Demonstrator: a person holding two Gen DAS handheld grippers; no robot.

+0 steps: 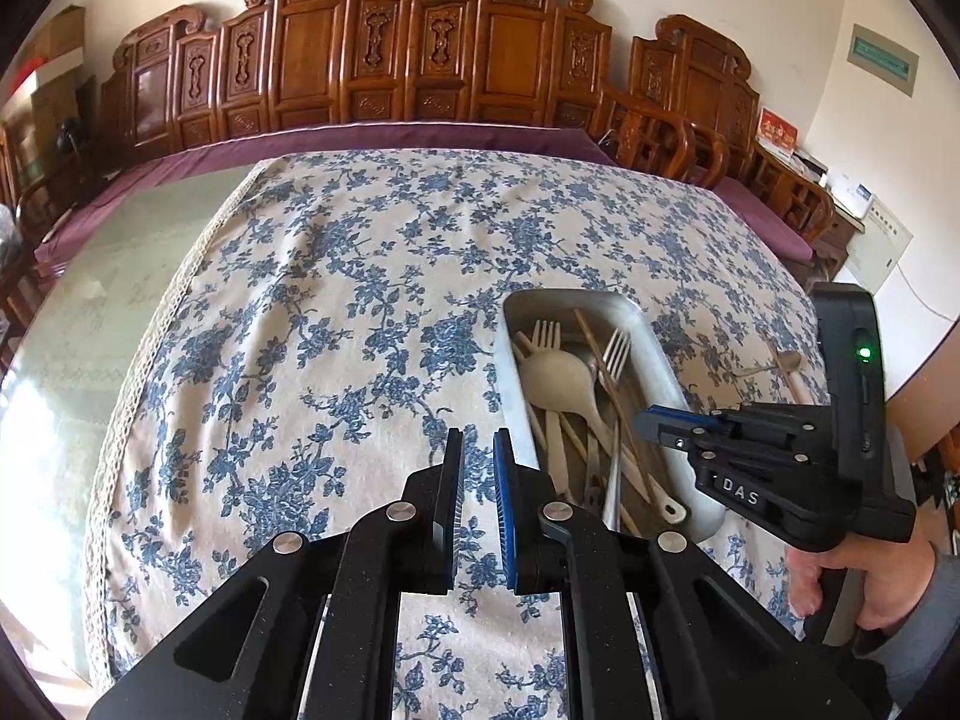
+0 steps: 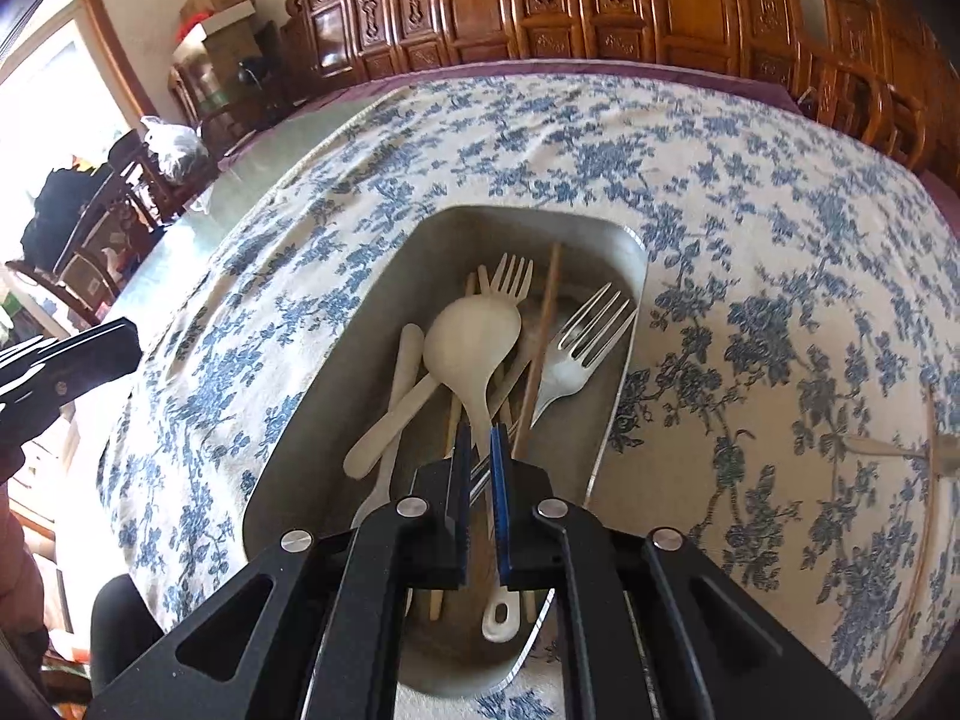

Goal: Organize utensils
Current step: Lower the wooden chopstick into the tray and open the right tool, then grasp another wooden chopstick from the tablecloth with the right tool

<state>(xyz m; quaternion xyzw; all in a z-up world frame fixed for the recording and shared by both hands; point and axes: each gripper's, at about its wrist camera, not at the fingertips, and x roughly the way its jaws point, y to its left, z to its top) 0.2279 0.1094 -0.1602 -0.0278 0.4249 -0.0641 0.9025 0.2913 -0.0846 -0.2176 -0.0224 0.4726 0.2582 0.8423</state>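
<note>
Utensils [image 2: 480,354] lay heaped in metal tray [image 2: 336,360] on tabletop [image 2: 750,240], handles running toward right claw [image 2: 478,450], narrowly parted directly above. Left claw [image 1: 478,456] hovered beside tray, slightly spread, empty.

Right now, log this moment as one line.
left gripper: open, over tablecloth | right gripper: over tray, jaws narrow around spoon handle, grip unclear | spoon outside tray
</note>
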